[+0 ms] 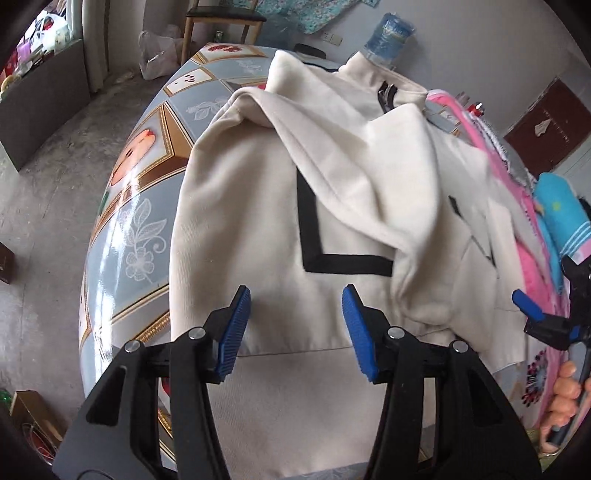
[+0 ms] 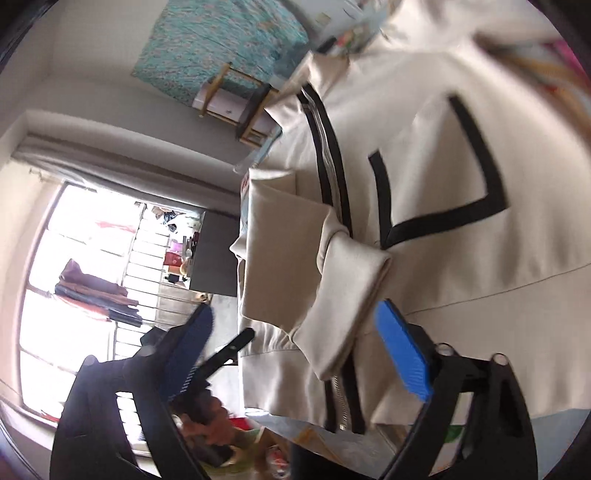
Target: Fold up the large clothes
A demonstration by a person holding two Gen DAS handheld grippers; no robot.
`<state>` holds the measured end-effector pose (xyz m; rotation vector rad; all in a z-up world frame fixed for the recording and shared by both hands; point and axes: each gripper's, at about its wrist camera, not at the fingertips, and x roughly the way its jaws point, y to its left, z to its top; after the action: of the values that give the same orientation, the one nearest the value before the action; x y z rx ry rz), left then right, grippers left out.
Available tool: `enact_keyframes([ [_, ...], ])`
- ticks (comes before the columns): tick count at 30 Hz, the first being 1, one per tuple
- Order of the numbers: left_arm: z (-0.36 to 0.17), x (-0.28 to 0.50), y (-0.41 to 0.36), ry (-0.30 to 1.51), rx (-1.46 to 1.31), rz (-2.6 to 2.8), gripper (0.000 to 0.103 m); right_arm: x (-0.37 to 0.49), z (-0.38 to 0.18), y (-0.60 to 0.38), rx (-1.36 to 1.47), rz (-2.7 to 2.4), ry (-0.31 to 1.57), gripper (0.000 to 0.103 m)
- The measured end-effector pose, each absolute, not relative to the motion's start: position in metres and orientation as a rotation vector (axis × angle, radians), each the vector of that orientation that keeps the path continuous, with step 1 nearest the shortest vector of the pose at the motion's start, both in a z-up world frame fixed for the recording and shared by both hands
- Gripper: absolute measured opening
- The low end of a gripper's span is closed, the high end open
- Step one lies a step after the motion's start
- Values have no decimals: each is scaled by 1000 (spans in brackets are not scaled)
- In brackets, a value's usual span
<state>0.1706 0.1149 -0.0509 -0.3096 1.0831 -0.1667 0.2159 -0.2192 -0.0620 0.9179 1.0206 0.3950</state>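
While the cream jacket point(image 1: 332, 206) lay spread across the patterned surface point(image 1: 136, 236), the left claw point(image 1: 295, 328) hung just above its hem, blue pads point(image 1: 234, 332) wide apart and gripping nothing. A sleeve point(image 1: 332, 147) was folded over the jacket's front, crossing the black trim point(image 1: 310, 236) of a pocket. Over on the far right of the left view, the right claw point(image 1: 546, 317) hovered beside the jacket's edge, next to a heap of pink and blue fabric point(image 1: 554, 221). From the right wrist view, tilted and blurred, the right claw point(image 2: 295, 354) also stood wide open, holding nothing, with a folded sleeve cuff point(image 2: 332, 317) between its pads but not pinched. The zip point(image 2: 332, 173) ran down between two black bands. Behind the surface, a chair point(image 1: 221, 22) and a water bottle point(image 1: 388, 37) stood by the wall.
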Motion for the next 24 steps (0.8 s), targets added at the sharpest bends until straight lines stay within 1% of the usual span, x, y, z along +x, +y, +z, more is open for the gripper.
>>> enact_keyframes([
  [3, -55, 172, 113, 1070, -289, -190, 62, 223, -72, -214, 950, 375, 1043, 69],
  [5, -58, 178, 107, 1064, -268, -200, 67, 227, -76, -212, 956, 359, 1050, 69],
  [7, -58, 177, 103, 1055, -258, -220, 77, 234, -82, -212, 948, 318, 1064, 69],
  [8, -58, 176, 102, 1048, -257, -228, 79, 235, -86, -212, 954, 304, 1071, 68],
  [9, -58, 175, 101, 1041, -256, -235, 83, 236, -89, -212, 963, 298, 1077, 66],
  [12, -59, 172, 98, 1023, -242, -246, 86, 234, -93, -212, 963, 266, 1093, 58],
  [15, -60, 170, 98, 1006, -241, -269, 91, 228, -93, -211, 968, 253, 1090, 56],
  [18, -61, 169, 96, 1005, -223, -288, 95, 225, -96, -213, 990, 254, 1081, 55],
  [24, -62, 171, 92, 1018, -191, -293, 95, 244, -112, -216, 1049, 262, 1089, 55],
])
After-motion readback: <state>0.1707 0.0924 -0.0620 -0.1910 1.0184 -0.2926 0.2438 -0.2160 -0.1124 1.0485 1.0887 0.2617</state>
